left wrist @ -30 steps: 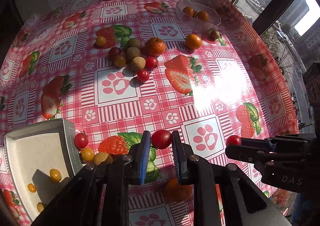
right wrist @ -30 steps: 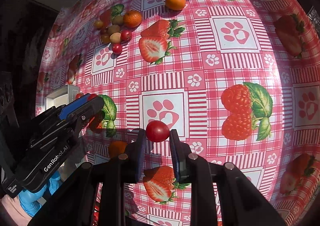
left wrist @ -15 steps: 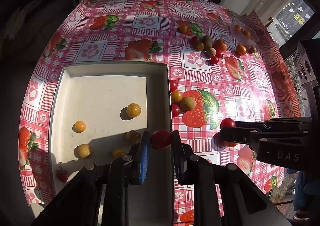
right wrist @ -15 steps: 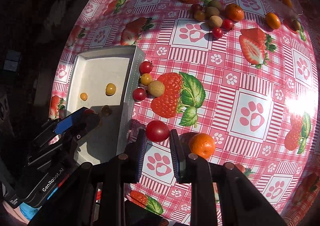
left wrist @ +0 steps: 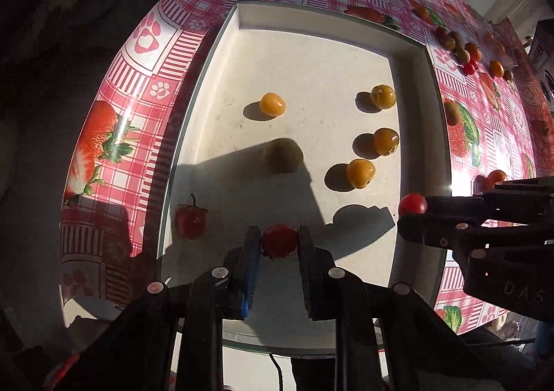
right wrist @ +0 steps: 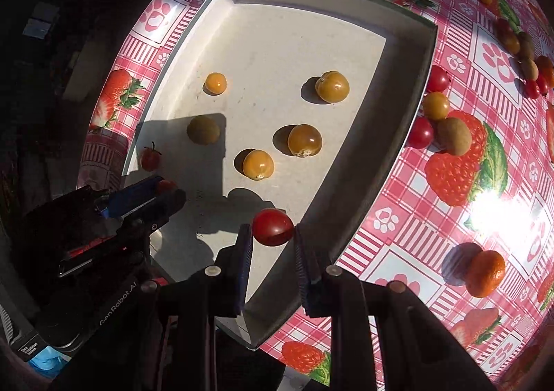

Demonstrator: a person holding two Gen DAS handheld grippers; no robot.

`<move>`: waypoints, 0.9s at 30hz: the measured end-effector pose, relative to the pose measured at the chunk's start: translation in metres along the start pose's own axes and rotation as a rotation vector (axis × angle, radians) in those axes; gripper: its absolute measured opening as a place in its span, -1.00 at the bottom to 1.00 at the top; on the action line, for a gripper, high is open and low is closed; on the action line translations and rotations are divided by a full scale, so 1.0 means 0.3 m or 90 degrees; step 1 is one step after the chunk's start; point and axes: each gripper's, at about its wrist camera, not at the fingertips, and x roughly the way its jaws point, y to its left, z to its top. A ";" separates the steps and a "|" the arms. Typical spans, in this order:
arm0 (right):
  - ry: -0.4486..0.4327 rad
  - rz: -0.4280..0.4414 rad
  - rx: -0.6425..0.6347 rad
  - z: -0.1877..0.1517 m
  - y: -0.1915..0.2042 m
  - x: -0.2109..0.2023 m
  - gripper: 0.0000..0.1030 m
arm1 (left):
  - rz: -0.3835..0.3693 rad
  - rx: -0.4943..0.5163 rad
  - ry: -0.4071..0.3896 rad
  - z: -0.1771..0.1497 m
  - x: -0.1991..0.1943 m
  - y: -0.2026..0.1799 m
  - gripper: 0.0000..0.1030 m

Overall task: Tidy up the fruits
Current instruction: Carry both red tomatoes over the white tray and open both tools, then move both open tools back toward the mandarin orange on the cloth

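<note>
My left gripper point(left wrist: 279, 243) is shut on a red cherry tomato point(left wrist: 279, 240) and holds it above the near part of a white rectangular tray point(left wrist: 242, 15). My right gripper point(right wrist: 271, 235) is shut on another red cherry tomato point(right wrist: 273, 227) over the tray's point(right wrist: 420, 55) near right corner. It also shows in the left wrist view point(left wrist: 412, 204). The tray holds several yellow-orange cherry tomatoes point(left wrist: 360, 173) and one red tomato with a stem point(left wrist: 189, 220). My left gripper shows in the right wrist view point(right wrist: 166, 188).
Loose fruit lies right of the tray: two red tomatoes point(right wrist: 419, 133), a yellow one point(right wrist: 435, 105), a kiwi point(right wrist: 453, 136) and a tangerine point(right wrist: 484, 274). A further cluster of fruit point(left wrist: 462, 53) sits far right. The table edge curves close on the left.
Both grippers have moved left from the open tablecloth to above the tray, each still holding its red tomato. The tray now fills the middle of both views.
</note>
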 end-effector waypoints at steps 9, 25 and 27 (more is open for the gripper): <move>0.041 -0.040 -0.010 0.003 0.021 0.092 -0.48 | 0.008 -0.002 0.020 -0.018 0.045 0.008 -0.55; -0.001 0.020 0.006 0.092 0.055 0.004 0.75 | 0.050 -0.017 0.057 -0.007 0.070 0.017 0.46; -0.023 0.016 0.001 0.100 0.061 -0.038 0.77 | 0.048 -0.010 0.052 -0.002 0.056 0.001 0.46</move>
